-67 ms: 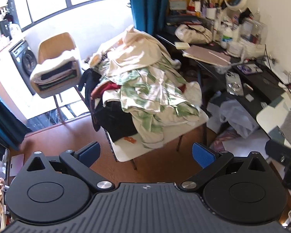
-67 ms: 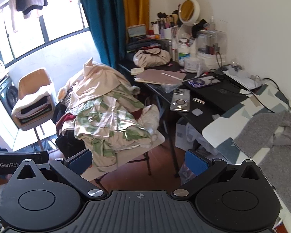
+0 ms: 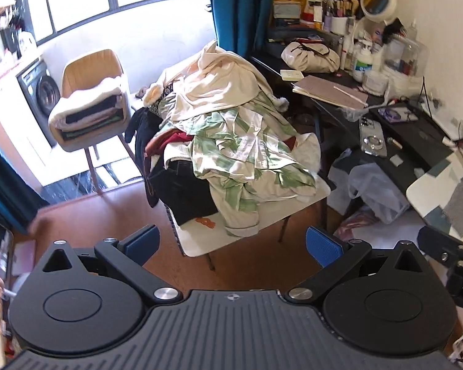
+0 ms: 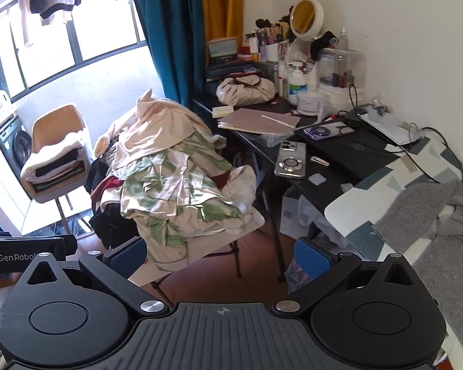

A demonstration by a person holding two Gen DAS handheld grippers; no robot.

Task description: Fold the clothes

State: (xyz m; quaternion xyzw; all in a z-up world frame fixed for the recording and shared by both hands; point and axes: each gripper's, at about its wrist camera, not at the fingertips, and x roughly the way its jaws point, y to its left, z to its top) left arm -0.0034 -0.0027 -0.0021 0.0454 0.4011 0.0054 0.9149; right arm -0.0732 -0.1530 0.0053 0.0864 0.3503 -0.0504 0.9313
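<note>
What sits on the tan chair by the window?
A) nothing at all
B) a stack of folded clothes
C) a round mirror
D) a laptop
B: the chair holds a neat stack of folded clothes, white on top with darker layers beneath.

place: home, likely bedroom | cues: washing machine (image 3: 38, 91); makeup-cluttered desk (image 4: 339, 154); heaped clothes (image 3: 231, 141)

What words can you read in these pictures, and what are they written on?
"GenRobo", cut off by the right hand-held gripper: white letters on the black bar of the left hand-held gripper, seen at the left edge.
Pump bottle label: too blurred to read.
Jars and tubes on the desk: too small to read.
</note>
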